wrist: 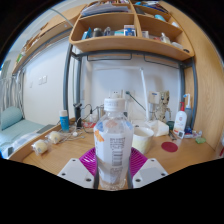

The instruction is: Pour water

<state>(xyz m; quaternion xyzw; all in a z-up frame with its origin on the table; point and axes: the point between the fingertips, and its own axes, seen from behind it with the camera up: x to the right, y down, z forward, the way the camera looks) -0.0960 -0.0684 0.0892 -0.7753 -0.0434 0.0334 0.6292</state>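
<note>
Clear plastic, the water bottle (113, 148) stands upright between the gripper (113, 172) fingers, both purple pads pressed against its sides, just over the desk's (62, 152) near edge. Its white cap looks still on. The white bowl (146, 137) waits beyond, so pouring seems not yet begun.

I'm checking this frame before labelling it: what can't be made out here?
- Gripper: the bottle covers the finger pads, so contact is unclear.
- Bottle base: hidden low between the fingers.
- Bowl: partly behind the bottle; contents unseen.
- Shelf items: too small to identify.
- Small items on the desk: too small to name.
</note>
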